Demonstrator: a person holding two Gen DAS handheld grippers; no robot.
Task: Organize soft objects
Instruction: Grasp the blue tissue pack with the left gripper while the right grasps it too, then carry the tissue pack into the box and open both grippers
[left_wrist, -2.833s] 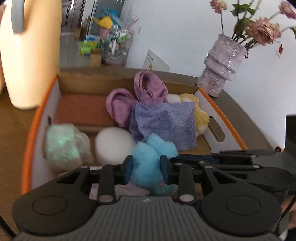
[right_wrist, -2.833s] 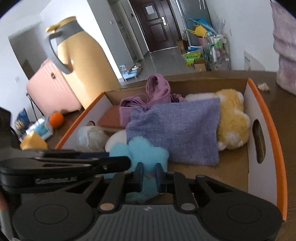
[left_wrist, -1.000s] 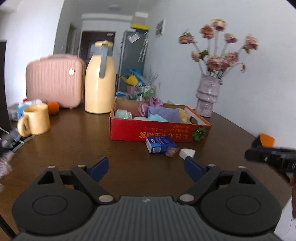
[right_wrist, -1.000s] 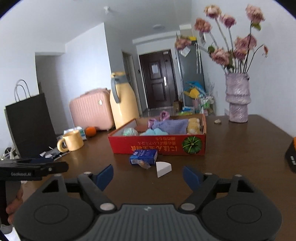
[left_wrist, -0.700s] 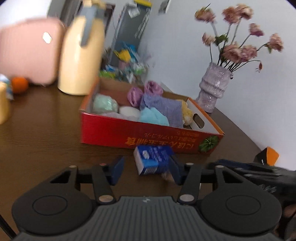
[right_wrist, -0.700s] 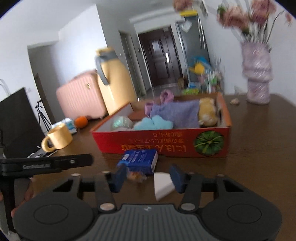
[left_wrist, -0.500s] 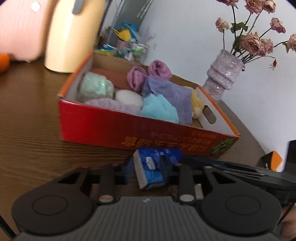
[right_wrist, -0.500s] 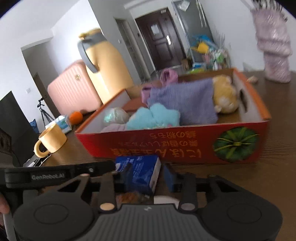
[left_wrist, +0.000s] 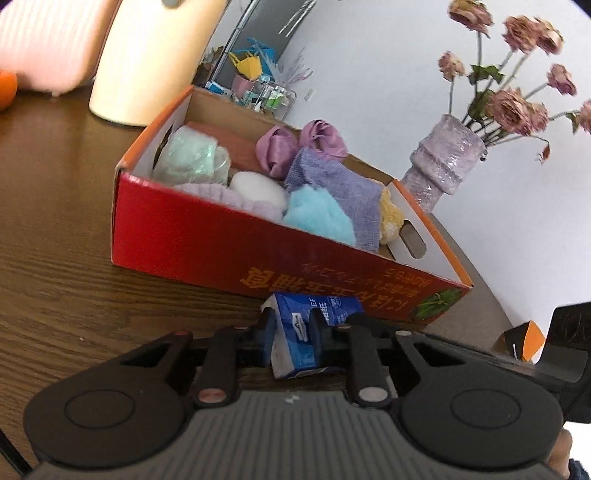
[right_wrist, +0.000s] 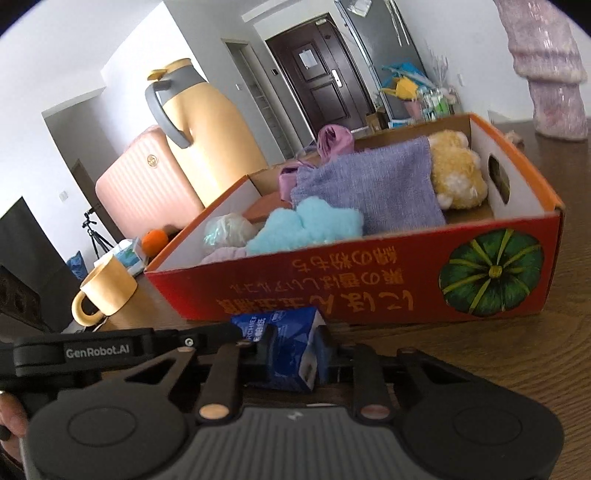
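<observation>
- Both grippers have closed in since a second ago: left gripper (left_wrist: 293, 330) and right gripper (right_wrist: 293, 349) each pinch the blue tissue pack (left_wrist: 301, 341).
- Pack sits on the wooden table (left_wrist: 55, 229), just before the red box (left_wrist: 207, 243) of soft items.

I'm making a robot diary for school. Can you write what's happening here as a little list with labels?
Held item: blue plastic-wrapped tissue pack
Left gripper: shut on the pack's end
Right gripper: also shut on the pack
Pack location: on the brown wooden table, outside the box
Box: red cardboard box, open top
Inside box: fluffy light-blue toy, purple knitted cloth, yellow plush toy
Nearby: yellow ceramic mug
</observation>
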